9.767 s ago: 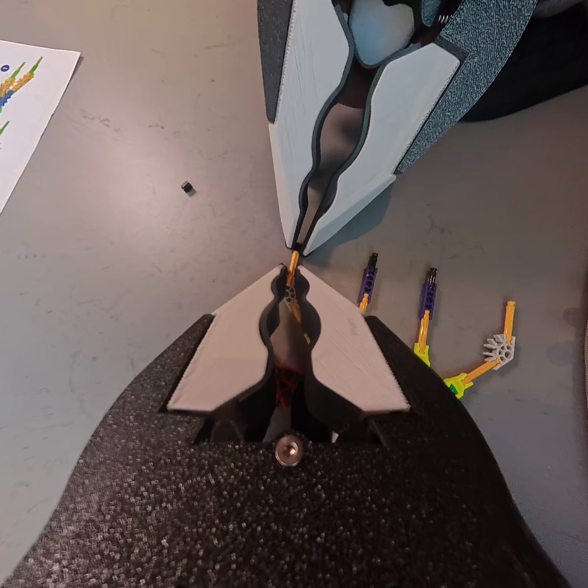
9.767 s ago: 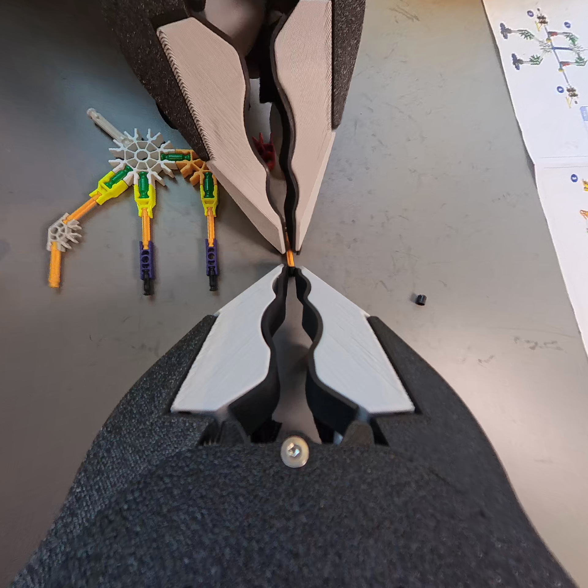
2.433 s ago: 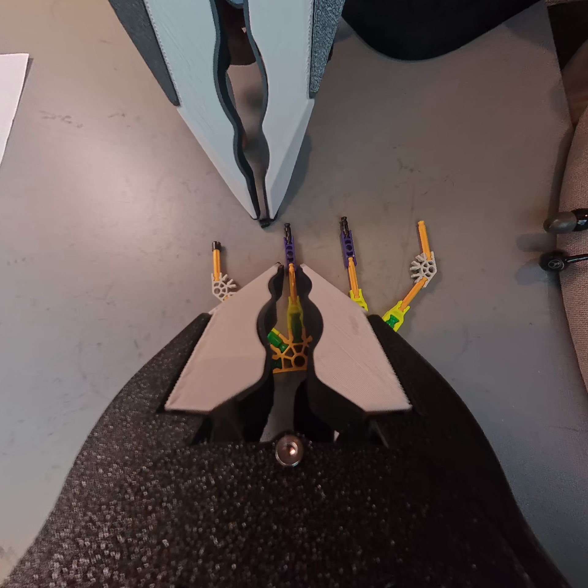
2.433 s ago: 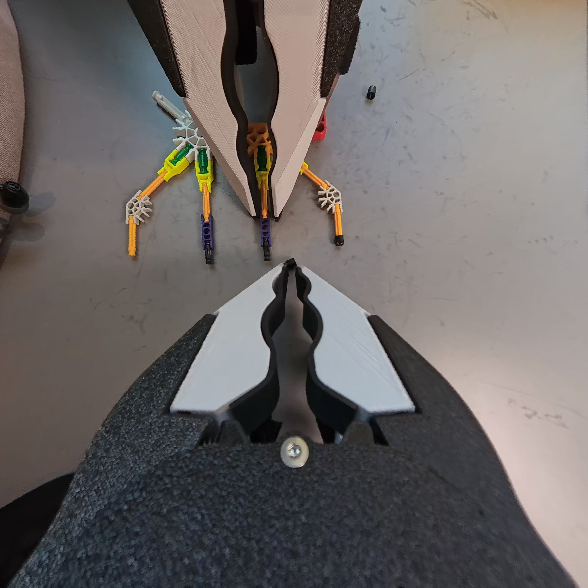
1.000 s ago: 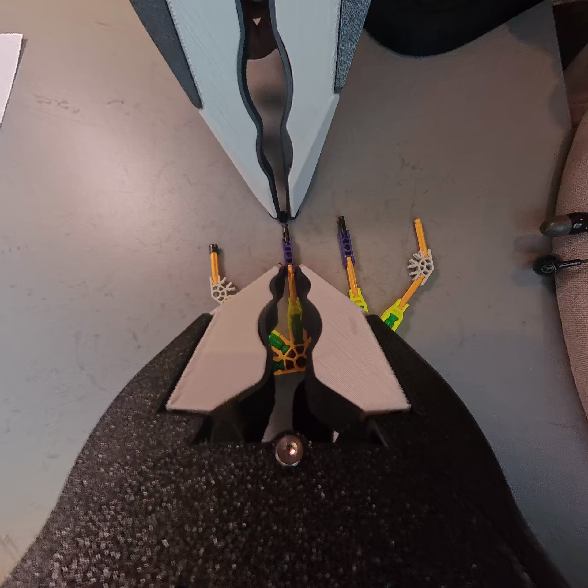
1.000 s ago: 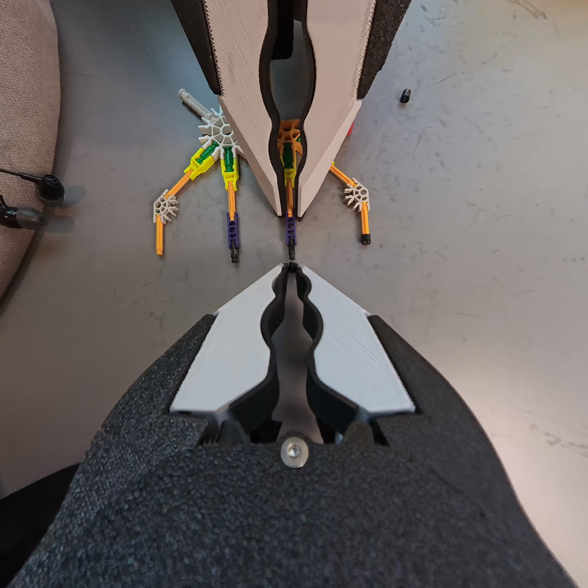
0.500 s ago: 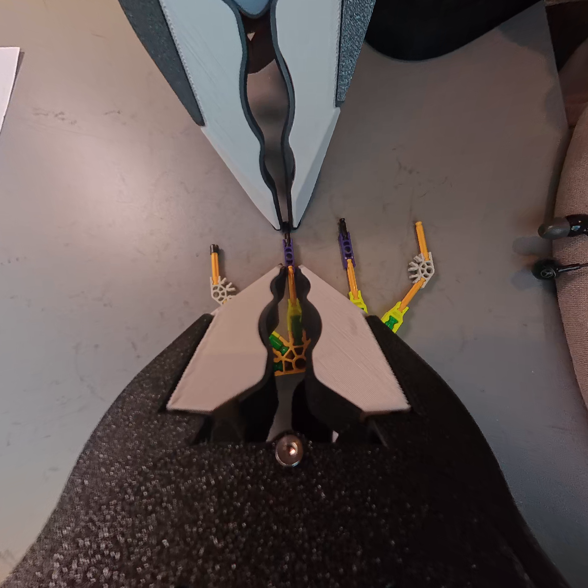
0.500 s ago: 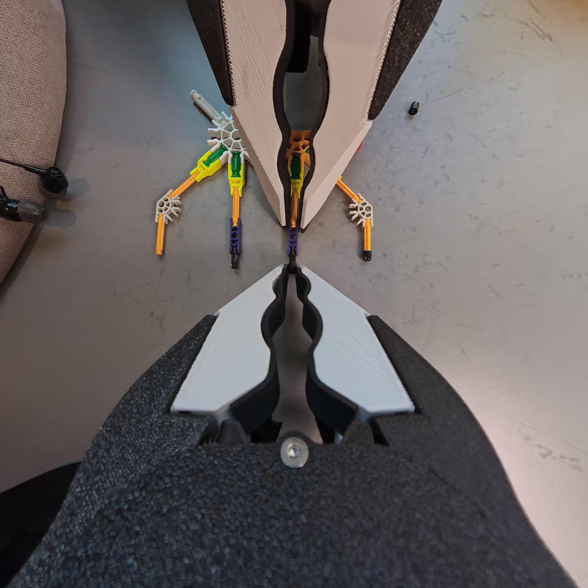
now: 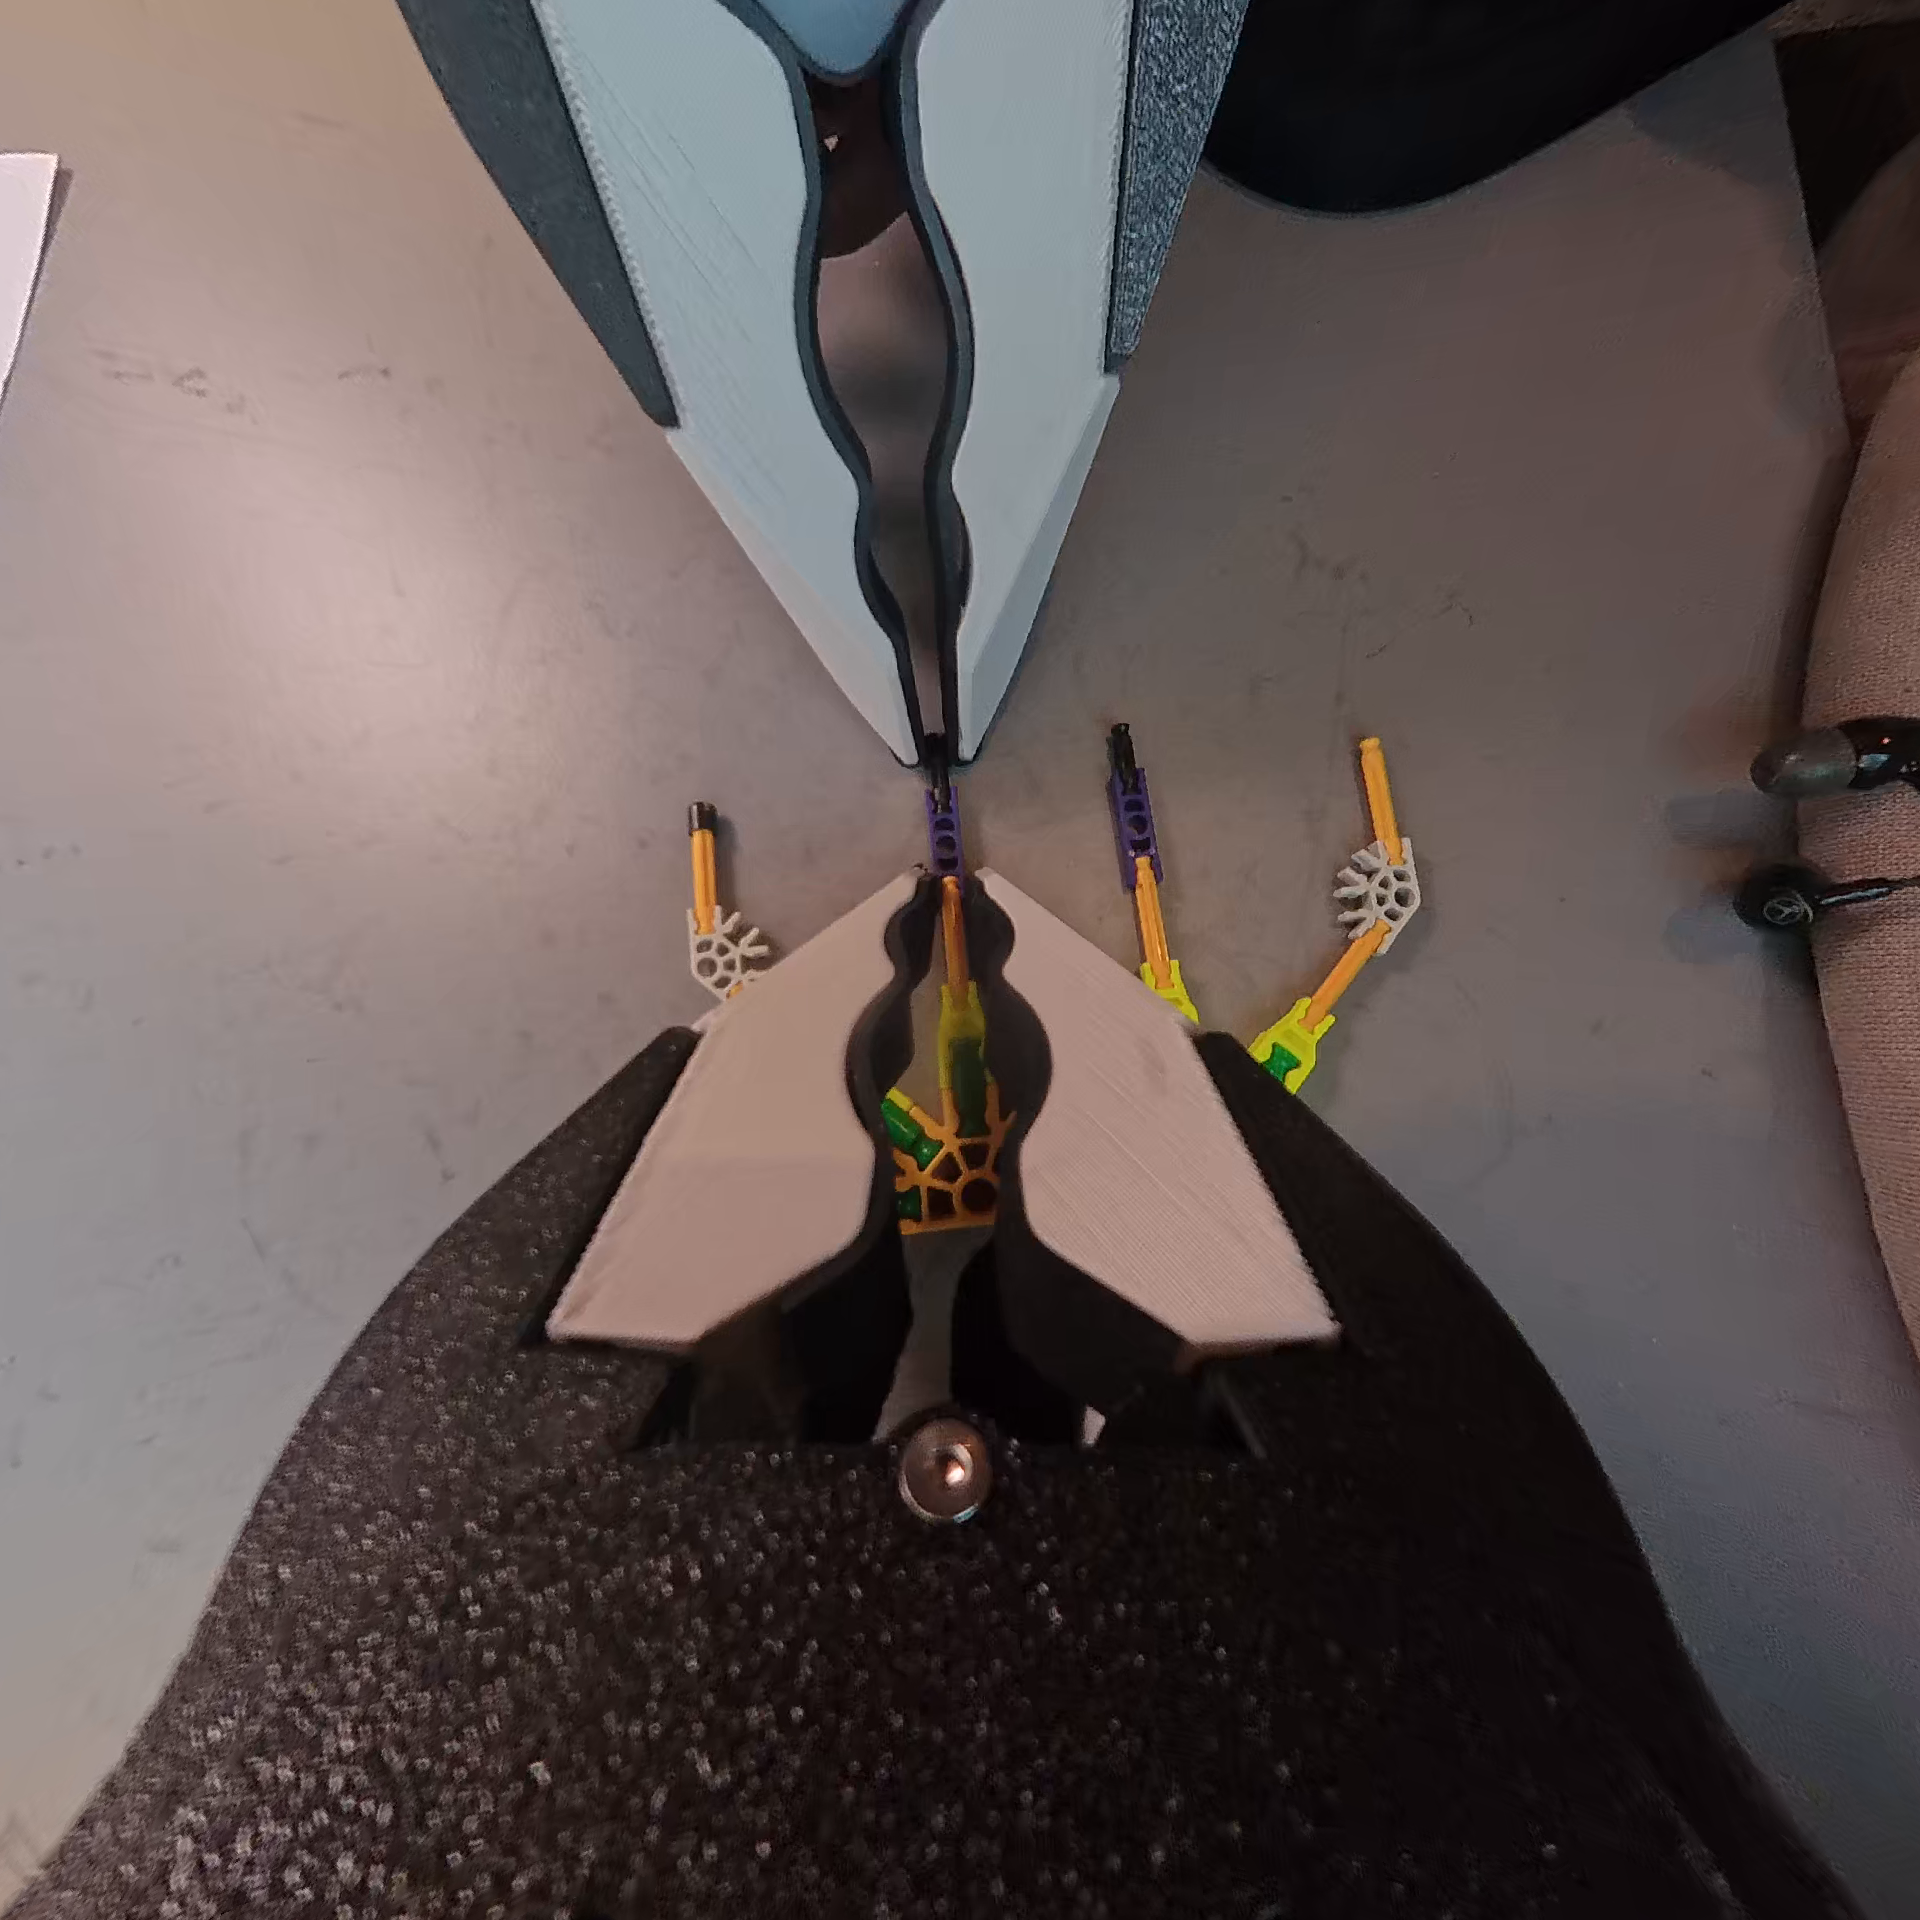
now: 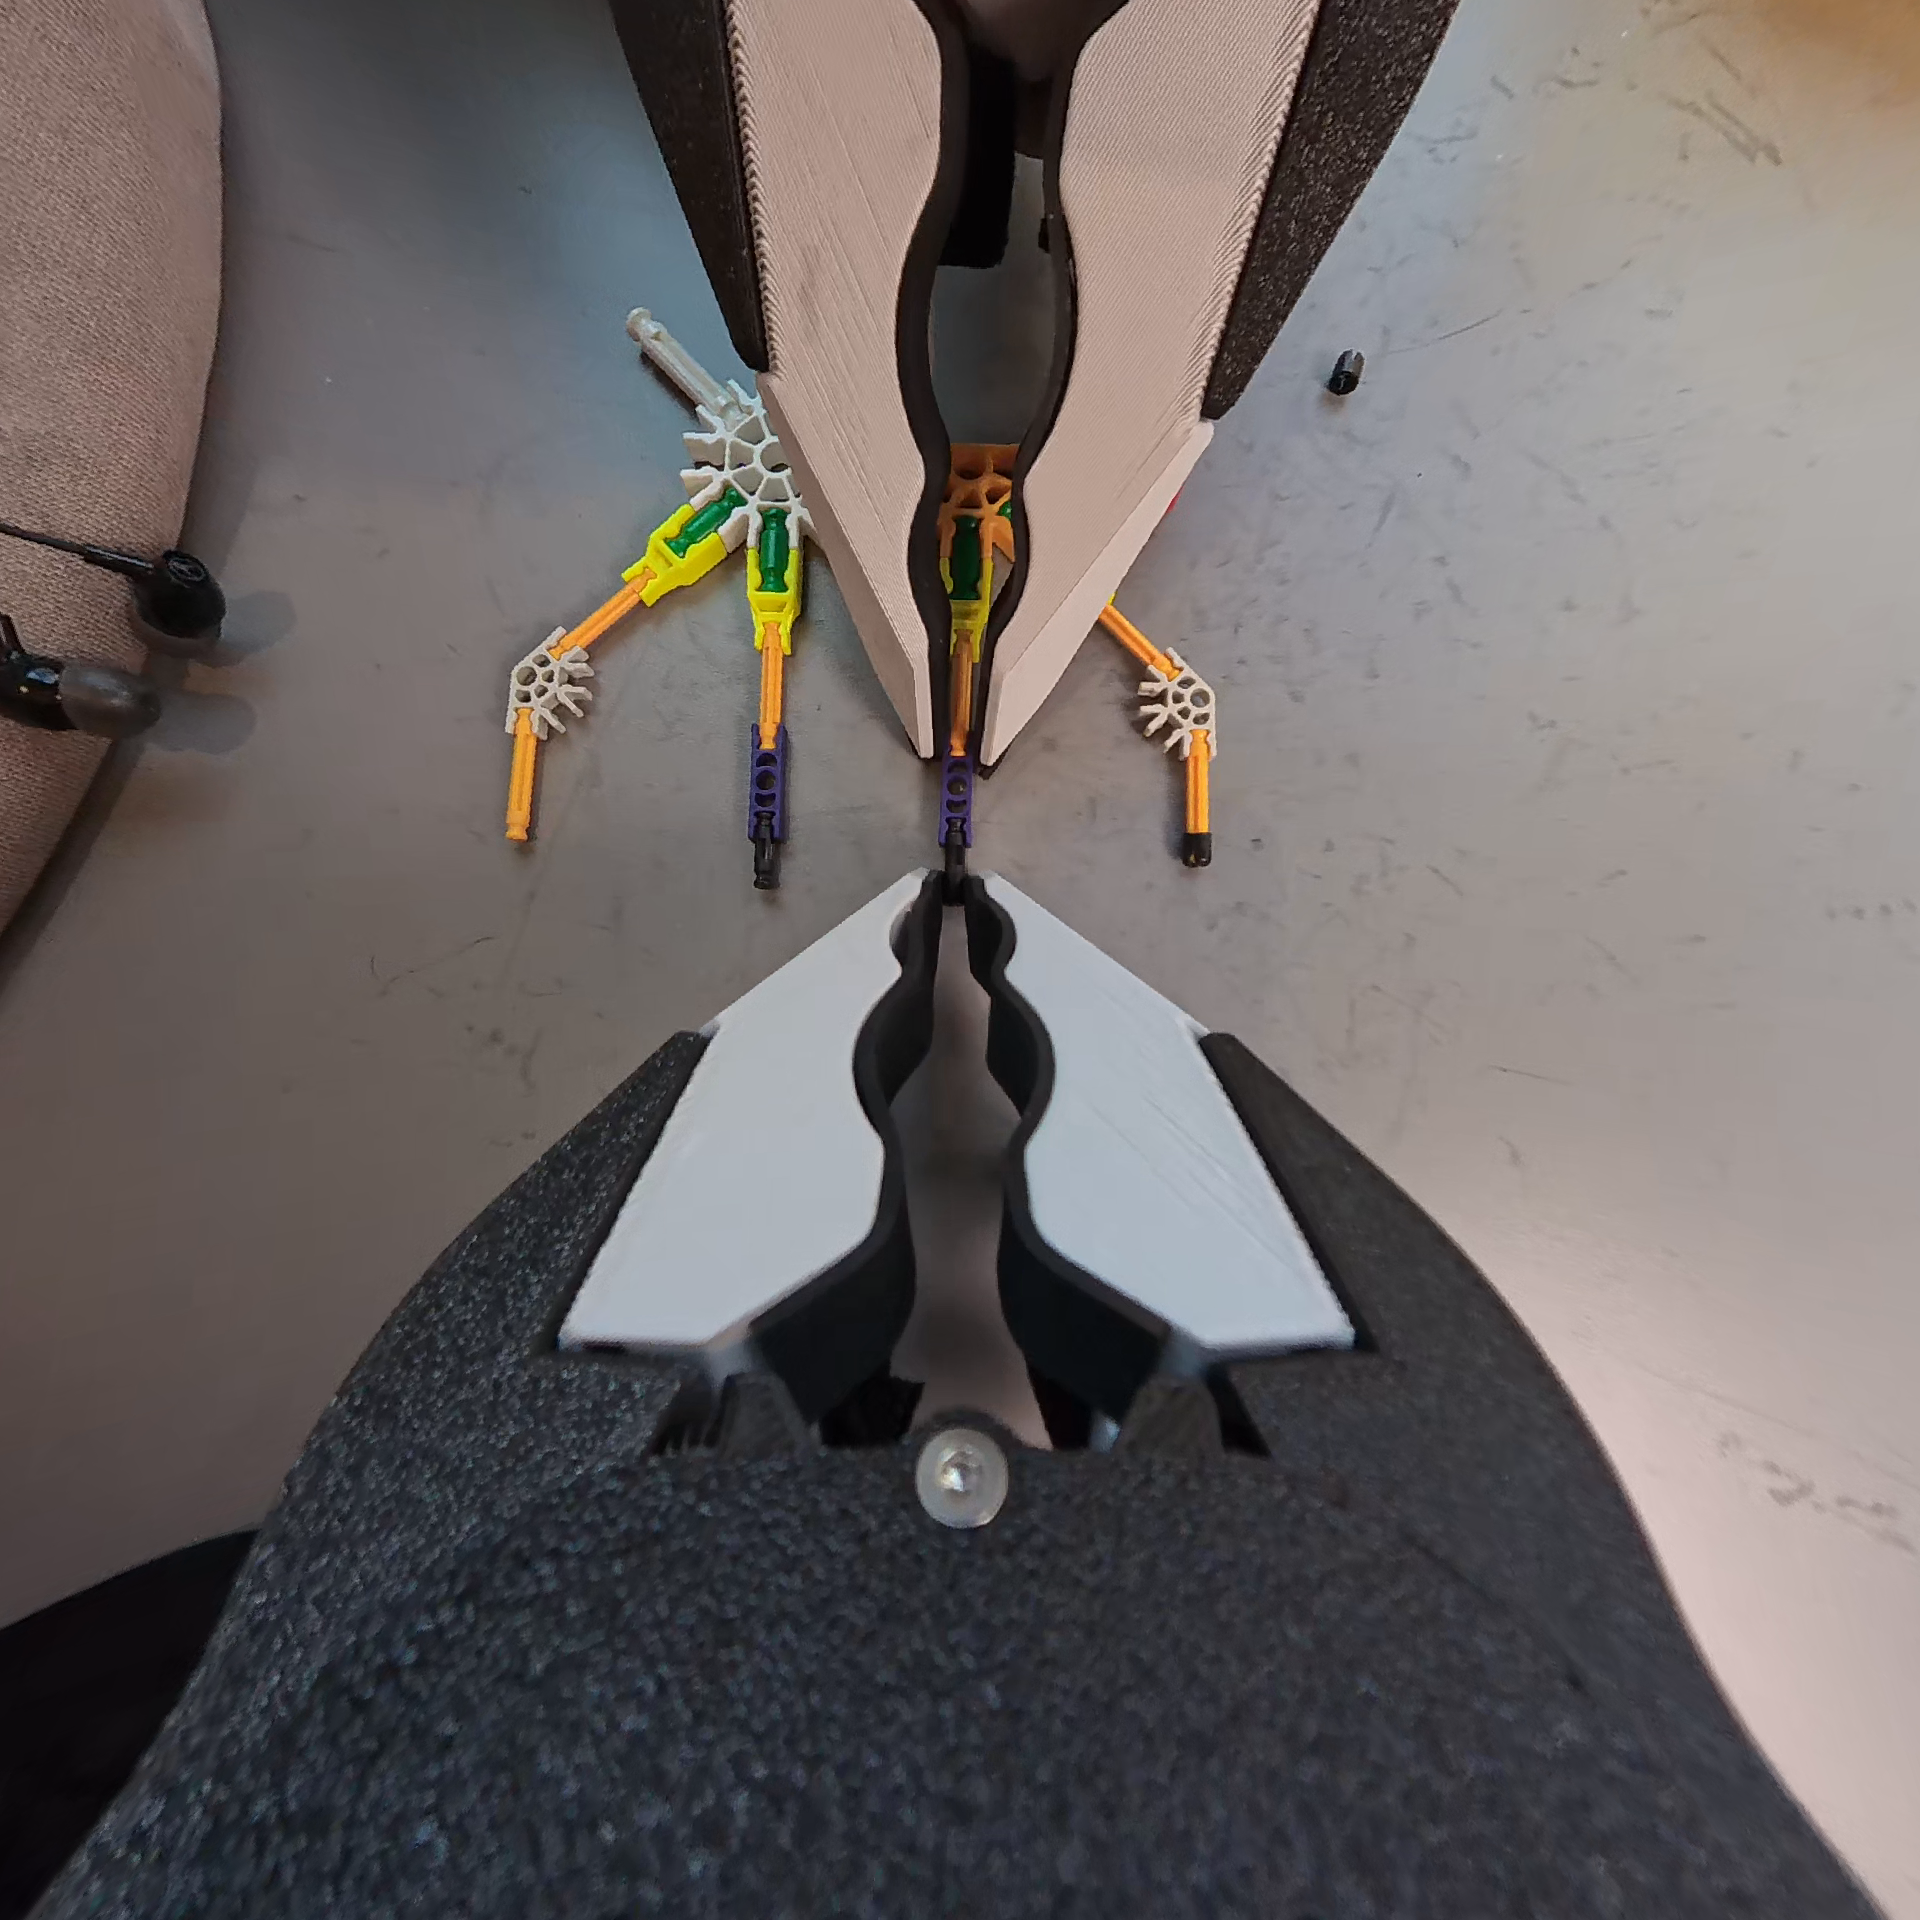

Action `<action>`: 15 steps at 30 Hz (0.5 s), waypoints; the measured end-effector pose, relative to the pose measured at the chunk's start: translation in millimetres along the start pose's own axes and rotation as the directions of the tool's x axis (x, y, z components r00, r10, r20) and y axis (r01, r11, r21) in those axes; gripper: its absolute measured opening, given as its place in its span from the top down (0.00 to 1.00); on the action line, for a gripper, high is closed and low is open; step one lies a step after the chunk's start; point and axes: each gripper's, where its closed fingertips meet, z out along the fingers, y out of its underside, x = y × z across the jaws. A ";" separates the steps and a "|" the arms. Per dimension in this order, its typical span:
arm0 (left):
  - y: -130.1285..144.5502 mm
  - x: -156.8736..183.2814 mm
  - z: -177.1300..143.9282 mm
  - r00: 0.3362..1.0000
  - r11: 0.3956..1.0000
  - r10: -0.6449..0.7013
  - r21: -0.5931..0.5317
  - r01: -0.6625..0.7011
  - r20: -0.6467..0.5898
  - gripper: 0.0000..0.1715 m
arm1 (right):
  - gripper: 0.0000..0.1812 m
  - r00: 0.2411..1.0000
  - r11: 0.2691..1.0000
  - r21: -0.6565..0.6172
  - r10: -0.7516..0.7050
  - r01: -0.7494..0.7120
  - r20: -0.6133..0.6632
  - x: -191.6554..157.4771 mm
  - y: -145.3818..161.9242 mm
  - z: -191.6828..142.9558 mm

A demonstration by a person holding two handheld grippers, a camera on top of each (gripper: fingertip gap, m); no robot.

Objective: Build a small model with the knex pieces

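Note:
A rod-and-connector toy (image 9: 945,1164) of orange rods, yellow, green and purple pieces and grey snowflake connectors lies flat on the grey table (image 9: 312,623). My left gripper (image 9: 948,881) is shut on its middle orange rod (image 9: 954,930), just behind a purple connector (image 9: 944,836). My right gripper (image 10: 951,883) is shut on a small black piece (image 10: 952,871). That piece meets the black pin at the end of the same purple connector (image 10: 957,798). The two grippers face each other tip to tip, and each shows in the other's view: the right (image 9: 938,756), the left (image 10: 954,743).
A loose black bit (image 10: 1345,372) lies on the table beside the left gripper. Black earphones (image 10: 171,597) rest at the edge of a beige fabric surface (image 10: 94,364). A sheet of paper (image 9: 21,260) lies at the far left edge. A white rod (image 10: 675,358) sticks out of the toy's white hub. My left tips are roughly 5 centimeters from the rod-and-connector toy (image 9: 945,1164).
My right gripper, shut on the small black piece, has moved toward the toy until the piece meets the purple connector's pin. My left gripper has kept its hold on the orange rod.

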 end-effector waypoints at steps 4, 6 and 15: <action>-0.6 0.1 0.3 1.000 1.000 0.001 0.000 -0.001 0.002 0.98 | 0.99 1.000 1.000 0.011 0.002 -0.002 -0.005 0.0 -0.7 0.5; -0.9 0.1 0.6 1.000 1.000 0.005 -0.001 -0.005 0.004 0.99 | 0.99 1.000 1.000 0.013 0.003 -0.003 -0.008 0.1 -1.1 0.8; 0.6 0.0 -0.1 1.000 1.000 -0.002 -0.008 0.002 -0.010 0.98 | 0.95 0.999 1.000 0.012 0.025 -0.025 -0.035 -0.1 2.0 -3.1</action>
